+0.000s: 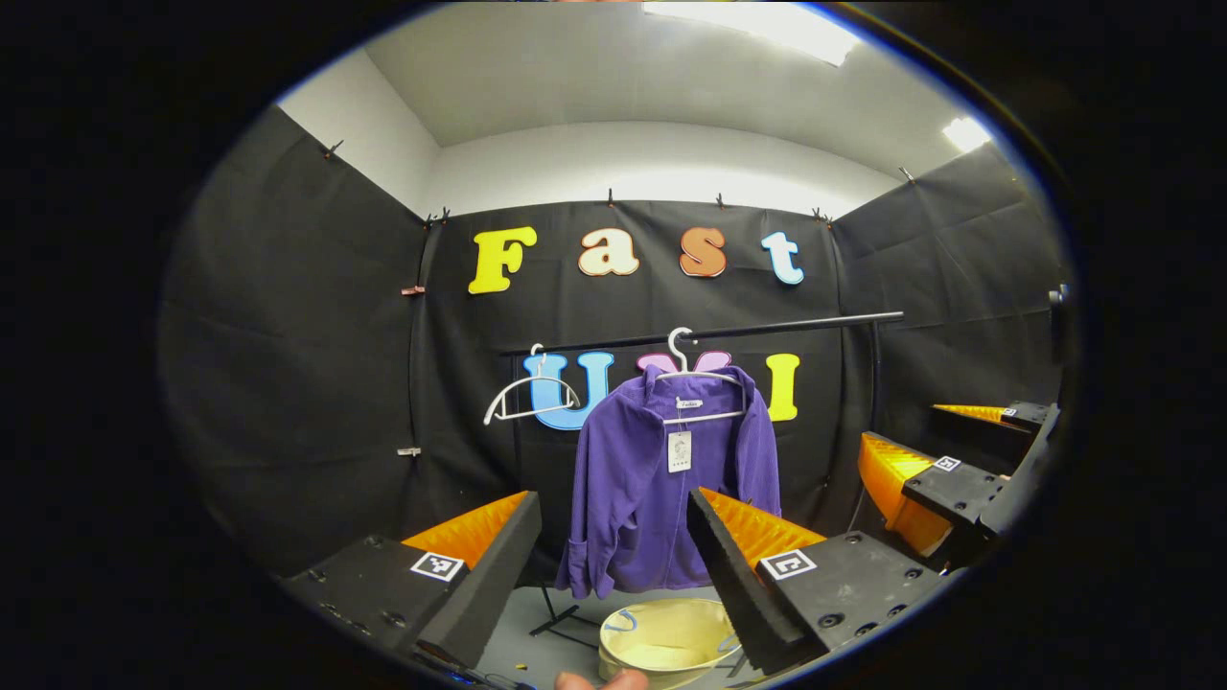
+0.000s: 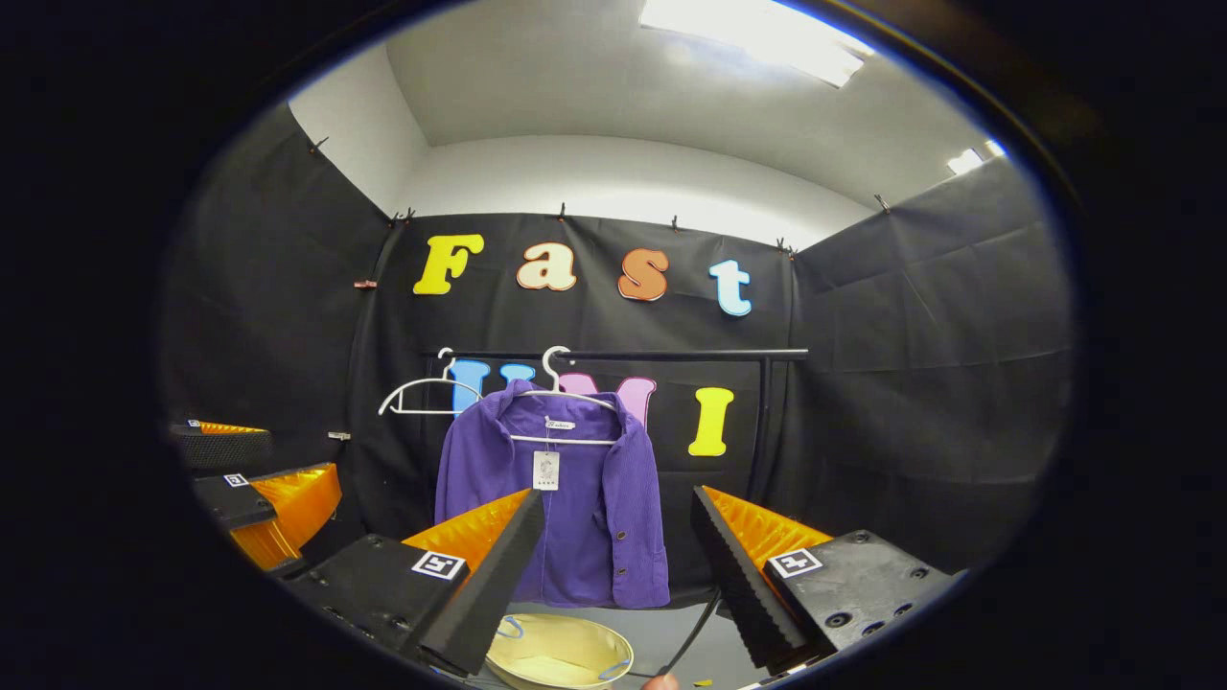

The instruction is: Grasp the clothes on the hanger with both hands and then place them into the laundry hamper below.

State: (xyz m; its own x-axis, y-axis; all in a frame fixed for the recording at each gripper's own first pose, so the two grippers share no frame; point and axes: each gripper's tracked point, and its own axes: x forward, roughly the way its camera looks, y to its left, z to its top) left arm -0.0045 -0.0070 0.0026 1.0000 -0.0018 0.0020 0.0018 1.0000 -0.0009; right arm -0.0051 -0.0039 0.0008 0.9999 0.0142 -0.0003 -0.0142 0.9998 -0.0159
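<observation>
Hanging: purple jacket (image 1: 661, 479) on hanger (image 1: 695, 379) — above hamper (image 1: 666, 637).
Jaws: both grippers (image 1: 613, 537) (image 2: 618, 537) stood apart, empty.

Hangers on rail (image 1: 709, 333): two — one bare (image 1: 530, 398), one carrying garment (image 1: 700, 383). Purple jackets (image 1: 637, 498): one. Paper tags (image 1: 679, 450) on it: one. Hampers (image 1: 666, 640) below: one. Grippers: two, left (image 1: 613, 556) and right (image 2: 618, 556).

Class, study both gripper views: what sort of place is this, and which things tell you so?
Probably a staged recording booth, not a home: black cloth walls, a clothes rail holding a purple jacket on a hanger, and a laundry hamper below.
</observation>
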